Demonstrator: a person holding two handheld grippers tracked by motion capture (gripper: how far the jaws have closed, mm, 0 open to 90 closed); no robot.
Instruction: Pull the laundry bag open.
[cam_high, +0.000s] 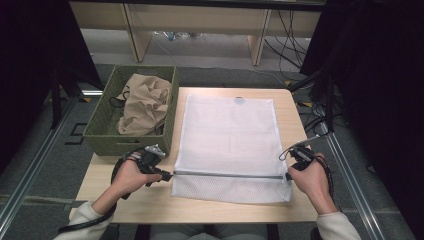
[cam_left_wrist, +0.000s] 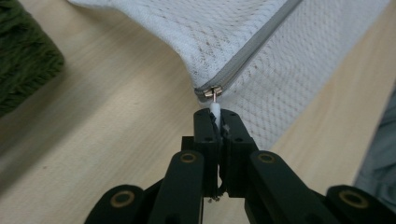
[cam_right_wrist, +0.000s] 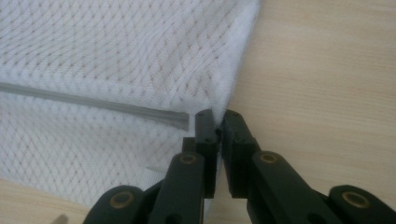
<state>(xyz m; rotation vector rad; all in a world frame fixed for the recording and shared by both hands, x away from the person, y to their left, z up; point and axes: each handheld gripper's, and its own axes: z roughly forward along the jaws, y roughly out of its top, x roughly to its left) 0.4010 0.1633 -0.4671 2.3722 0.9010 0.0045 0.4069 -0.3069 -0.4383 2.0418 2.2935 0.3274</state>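
A white mesh laundry bag (cam_high: 230, 145) lies flat on the wooden table (cam_high: 145, 200), with a grey zipper (cam_high: 230, 175) running across it near the front. My left gripper (cam_high: 167, 175) is shut on the white zipper pull (cam_left_wrist: 215, 108) at the zipper's left end, where the metal slider (cam_left_wrist: 212, 92) sits. My right gripper (cam_high: 288, 175) is shut on the bag's right edge (cam_right_wrist: 219, 105), just past the zipper's other end (cam_right_wrist: 180, 119). The zipper (cam_left_wrist: 252, 51) looks closed along its whole length.
A green woven basket (cam_high: 100, 132) stands at the table's left, holding crumpled tan cloth (cam_high: 145, 102). Its near wall (cam_left_wrist: 23, 70) is close to my left gripper. Bare wood lies in front of the bag. Cables run over the floor at the right.
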